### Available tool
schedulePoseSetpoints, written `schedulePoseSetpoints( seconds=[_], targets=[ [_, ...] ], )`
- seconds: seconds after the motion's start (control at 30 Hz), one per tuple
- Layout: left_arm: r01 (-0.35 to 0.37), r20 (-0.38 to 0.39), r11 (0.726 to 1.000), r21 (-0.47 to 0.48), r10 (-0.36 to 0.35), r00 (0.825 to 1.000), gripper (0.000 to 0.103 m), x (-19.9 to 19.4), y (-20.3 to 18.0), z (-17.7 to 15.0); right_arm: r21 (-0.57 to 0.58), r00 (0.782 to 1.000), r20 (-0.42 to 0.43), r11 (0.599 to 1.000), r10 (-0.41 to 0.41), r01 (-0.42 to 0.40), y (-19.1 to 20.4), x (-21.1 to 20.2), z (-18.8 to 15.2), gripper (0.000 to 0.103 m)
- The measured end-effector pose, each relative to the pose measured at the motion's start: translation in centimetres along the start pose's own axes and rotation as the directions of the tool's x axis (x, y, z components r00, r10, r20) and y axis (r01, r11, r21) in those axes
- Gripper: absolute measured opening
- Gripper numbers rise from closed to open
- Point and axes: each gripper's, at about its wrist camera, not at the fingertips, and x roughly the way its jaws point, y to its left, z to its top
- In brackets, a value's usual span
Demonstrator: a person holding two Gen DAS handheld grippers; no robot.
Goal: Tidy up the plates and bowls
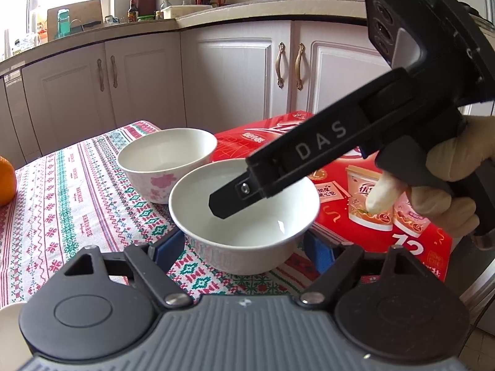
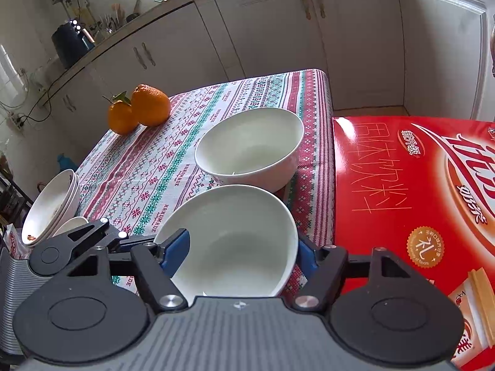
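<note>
Showing two white ceramic bowls on one patterned tablecloth (image 2: 148, 170): near bowl (image 1: 241, 225) and far bowl (image 1: 167, 151), almost touching. Left gripper (image 1: 243, 247) flanks the near bowl, and right gripper (image 2: 239, 255) hangs over it. Whether either gripper's jaws grip cannot be told. Two oranges (image 2: 151, 105), one red printed box (image 2: 402, 185) and one stack of apparently three white plates (image 2: 49, 207) surround them.

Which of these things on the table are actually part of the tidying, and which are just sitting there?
Part of the job: near bowl, far bowl, stacked plates.

Just lying about: two oranges, red gift box, patterned tablecloth.
</note>
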Motion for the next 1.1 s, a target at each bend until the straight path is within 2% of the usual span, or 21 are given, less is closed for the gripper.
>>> schedulePoseSetpoints(
  seconds=[0.07, 0.2, 0.43, 0.73, 1.1],
  targets=[
    [0.002, -0.004, 1.0, 0.007, -0.002, 1.0, 0.084, -0.6, 0.0, 0.1, 0.002, 1.0, 0.007, 1.0, -0.003, 0.003, 0.3, -0.5, -0.2, 0.074],
    [0.005, -0.004, 1.0, 0.013, -0.005, 1.0, 0.084, -2.3, 0.0, 0.0, -0.025, 1.0, 0.013, 0.999, -0.021, 0.022, 1.6, -1.8, -0.5, 0.063],
    [0.001, -0.009, 1.0, 0.013, -0.001, 1.0, 0.084, -5.5, 0.2, -0.3, -0.056, 1.0, 0.007, 0.998, -0.013, 0.013, 4.6, -3.2, -0.9, 0.063],
    [-0.047, 0.014, 0.999, 0.009, 0.047, 0.999, 0.084, -10.3, 1.2, -0.5, -0.12, 0.999, 0.02, 0.992, 0.034, -0.031, 9.6, -4.6, -0.6, 0.063],
    [-0.128, 0.028, 0.991, -0.045, 0.129, 0.991, 0.084, -14.8, 4.1, -2.8, -0.225, 0.995, -0.008, 0.969, 0.1, -0.099, 15.9, -2.9, -0.1, 0.063]
  ],
)
